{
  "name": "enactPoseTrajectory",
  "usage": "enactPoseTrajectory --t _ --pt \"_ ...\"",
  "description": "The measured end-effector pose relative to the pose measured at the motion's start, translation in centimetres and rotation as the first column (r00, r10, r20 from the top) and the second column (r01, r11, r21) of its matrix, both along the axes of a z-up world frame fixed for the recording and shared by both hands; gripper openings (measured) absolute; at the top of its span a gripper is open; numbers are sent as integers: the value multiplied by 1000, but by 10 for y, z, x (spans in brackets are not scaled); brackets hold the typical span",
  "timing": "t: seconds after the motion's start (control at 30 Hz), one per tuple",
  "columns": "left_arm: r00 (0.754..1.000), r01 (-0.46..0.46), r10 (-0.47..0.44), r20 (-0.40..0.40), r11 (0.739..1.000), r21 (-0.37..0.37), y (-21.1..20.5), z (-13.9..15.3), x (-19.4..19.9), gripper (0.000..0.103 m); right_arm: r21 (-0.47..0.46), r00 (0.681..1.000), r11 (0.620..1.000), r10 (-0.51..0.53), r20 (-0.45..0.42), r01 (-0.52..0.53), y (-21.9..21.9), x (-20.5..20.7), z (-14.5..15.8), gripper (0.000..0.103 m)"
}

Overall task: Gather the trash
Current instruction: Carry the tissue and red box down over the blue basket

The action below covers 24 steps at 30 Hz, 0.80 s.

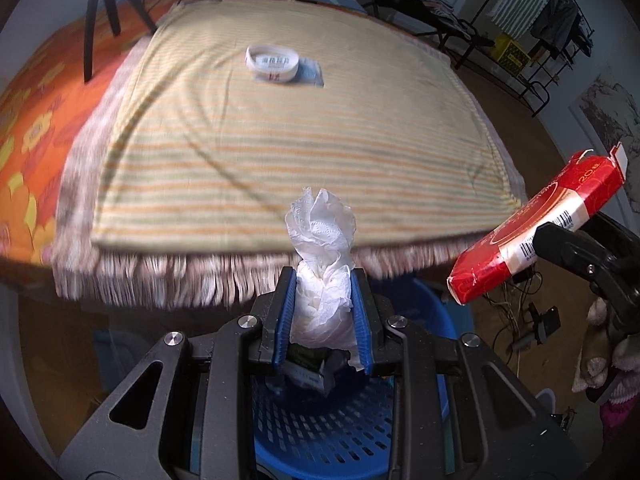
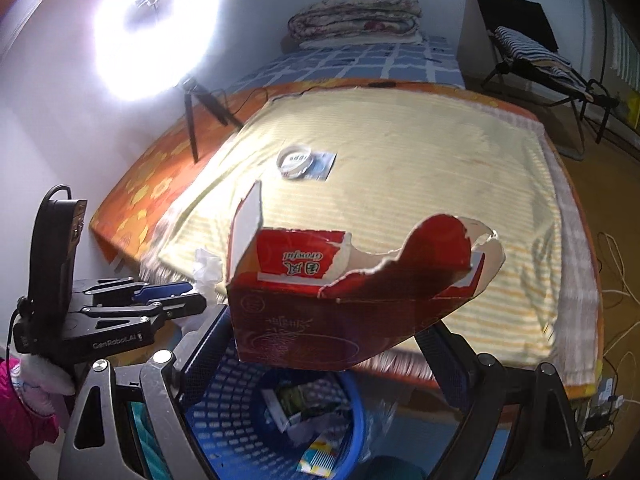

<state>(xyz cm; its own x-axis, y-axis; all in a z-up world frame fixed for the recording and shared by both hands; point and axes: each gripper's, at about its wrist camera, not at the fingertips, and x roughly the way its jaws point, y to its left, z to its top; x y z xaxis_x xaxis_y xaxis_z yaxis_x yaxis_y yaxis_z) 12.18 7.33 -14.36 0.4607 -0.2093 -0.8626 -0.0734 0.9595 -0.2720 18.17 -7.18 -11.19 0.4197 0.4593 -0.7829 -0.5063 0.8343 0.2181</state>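
Observation:
My left gripper (image 1: 324,280) is shut on a crumpled white tissue (image 1: 322,240) and holds it above a blue perforated basket (image 1: 328,412). My right gripper (image 2: 324,332) is shut on a torn red cardboard box (image 2: 352,292), held over the same blue basket (image 2: 224,412), which holds several wrappers. The red box also shows in the left wrist view (image 1: 536,236) at the right. A white tape roll (image 1: 272,62) sits on a small blue packet (image 1: 310,72) far back on the striped cloth; both show in the right wrist view, the roll (image 2: 295,162) and the packet (image 2: 322,164).
The striped yellow cloth (image 1: 280,140) with a fringe covers a bed with an orange flowered sheet (image 1: 36,120). A black tripod (image 1: 104,12) with a ring light (image 2: 156,28) stands at back left. A folding chair (image 2: 536,64) and floor cables (image 2: 616,264) are on the right.

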Motion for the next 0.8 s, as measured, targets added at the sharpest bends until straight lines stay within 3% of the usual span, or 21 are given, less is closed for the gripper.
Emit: enactPoseTrajectory --t 0.8 --pt "985 -5 7 -174 1000 14 -12 -75 -32 27 -95 985 991 84 -152 -99 27 -51 -83 93"
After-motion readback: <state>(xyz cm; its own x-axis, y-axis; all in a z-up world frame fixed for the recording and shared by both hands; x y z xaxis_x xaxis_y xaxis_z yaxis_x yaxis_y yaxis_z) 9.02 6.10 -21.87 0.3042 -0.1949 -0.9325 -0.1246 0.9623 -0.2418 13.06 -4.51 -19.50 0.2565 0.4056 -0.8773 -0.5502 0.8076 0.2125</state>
